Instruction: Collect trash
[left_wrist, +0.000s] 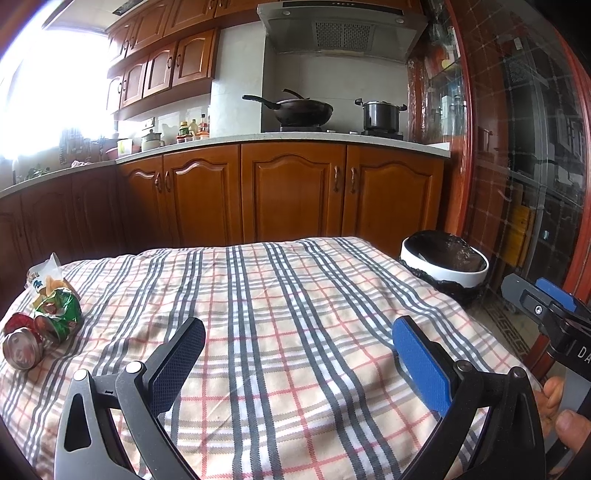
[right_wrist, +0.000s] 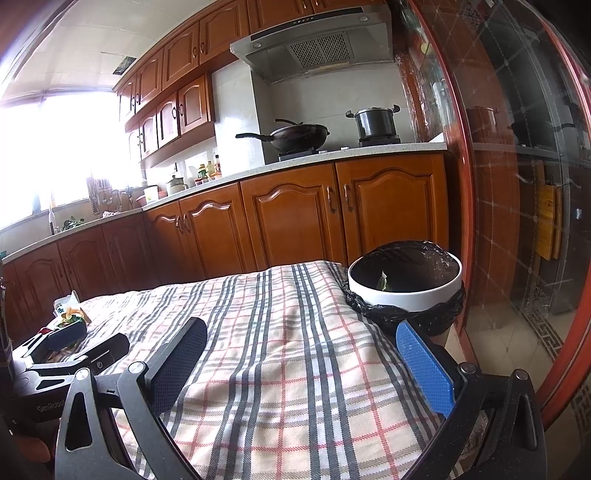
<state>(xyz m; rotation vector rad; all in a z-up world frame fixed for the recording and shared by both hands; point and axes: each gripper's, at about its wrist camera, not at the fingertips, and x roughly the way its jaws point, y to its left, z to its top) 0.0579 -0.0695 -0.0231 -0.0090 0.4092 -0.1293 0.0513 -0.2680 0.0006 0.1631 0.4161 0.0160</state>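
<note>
On the plaid-covered table (left_wrist: 280, 295), at its left edge, lie a crushed red can (left_wrist: 22, 343), a crumpled green wrapper (left_wrist: 59, 314) and a pale snack bag (left_wrist: 46, 277). My left gripper (left_wrist: 297, 341) is open and empty over the table's near middle, right of the trash. A white bin with a black liner (left_wrist: 443, 264) stands on the floor beyond the table's right corner. My right gripper (right_wrist: 301, 343) is open and empty over the table's right side, near the bin (right_wrist: 404, 291), which holds a scrap (right_wrist: 382, 282). The snack bag (right_wrist: 68, 308) shows behind the left gripper (right_wrist: 75, 345).
Wooden kitchen cabinets (left_wrist: 295, 192) and a counter with a wok (left_wrist: 295, 109) and a pot (left_wrist: 380, 114) run behind the table. A glass door with a red frame (left_wrist: 517, 147) stands on the right, past the bin. Tiled floor (right_wrist: 495, 347) lies beside the table.
</note>
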